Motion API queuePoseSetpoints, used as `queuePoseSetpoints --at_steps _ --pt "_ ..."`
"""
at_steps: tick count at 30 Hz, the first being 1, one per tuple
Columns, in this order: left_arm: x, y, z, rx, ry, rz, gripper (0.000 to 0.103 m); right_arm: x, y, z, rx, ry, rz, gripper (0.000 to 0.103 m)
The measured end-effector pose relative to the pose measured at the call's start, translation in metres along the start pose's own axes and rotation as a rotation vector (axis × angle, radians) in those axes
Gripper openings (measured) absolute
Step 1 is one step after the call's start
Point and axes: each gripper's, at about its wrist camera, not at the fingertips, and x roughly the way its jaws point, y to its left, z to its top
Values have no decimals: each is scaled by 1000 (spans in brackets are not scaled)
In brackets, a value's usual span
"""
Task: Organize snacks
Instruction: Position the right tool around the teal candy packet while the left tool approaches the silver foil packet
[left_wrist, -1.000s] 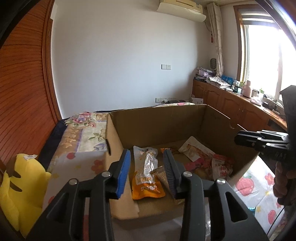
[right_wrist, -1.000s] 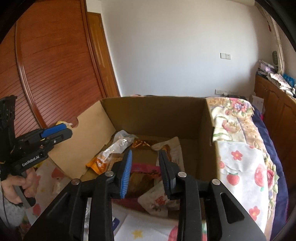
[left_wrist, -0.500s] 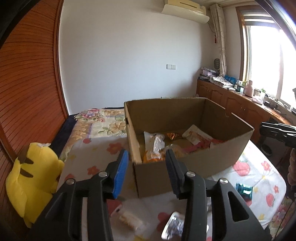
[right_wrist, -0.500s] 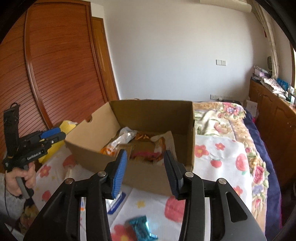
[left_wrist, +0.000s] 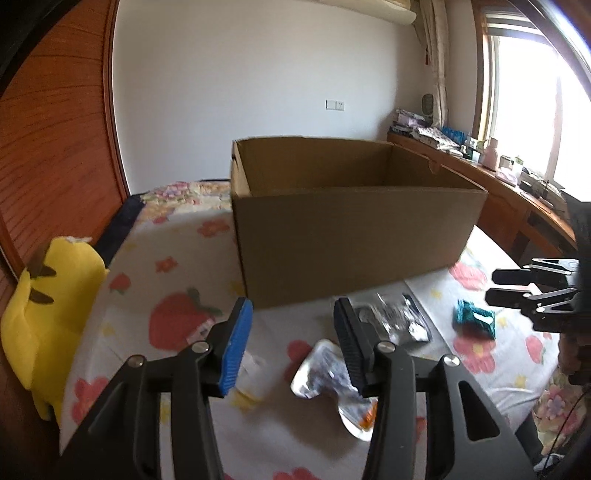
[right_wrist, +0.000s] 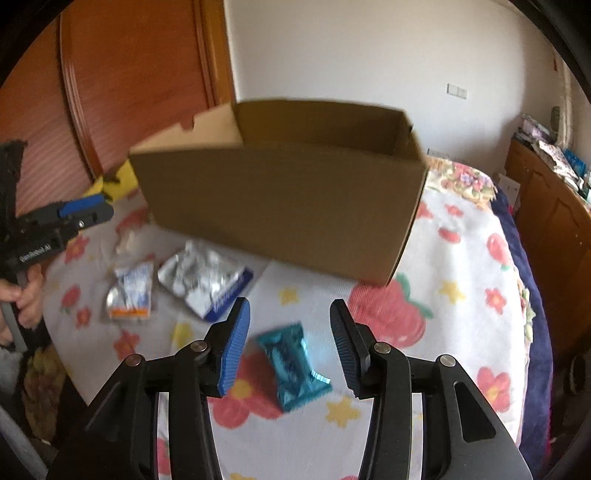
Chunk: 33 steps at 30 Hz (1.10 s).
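Left gripper (right_wrist: 79, 212) body: white lettering (blurred, unreadable). Snack packets' print illegible.

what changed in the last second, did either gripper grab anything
Both grippers pulled back from over the cardboard box and dropped lower. The left gripper now frames a silver packet and the right gripper a teal packet on the bedspread. Nothing was grabbed; both stayed open and the box stayed put.

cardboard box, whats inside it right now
From both wrist views only the bare upper inner walls of the cardboard box show. Its near wall hides the floor, so any contents cannot be seen. The teal packet and silver packets lie outside it on the bedspread.
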Motion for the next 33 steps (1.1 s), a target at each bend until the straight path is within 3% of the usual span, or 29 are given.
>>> queuePoseSetpoints --at_steps 11,21,26,33 --pt "8 -23 -28 -63 115 -68 49 23 -2 -24 -38 90 -24 46" --pt "12 -29 -39 -110 190 -28 50 36 -3 -27 -51 106 -24 47" --pt "1 -21 -38 -159 154 -5 50 37 -5 -28 -50 94 -12 48" --pt "-4 -15 -44 -166 167 5 51 36 -5 -29 -44 87 -12 48"
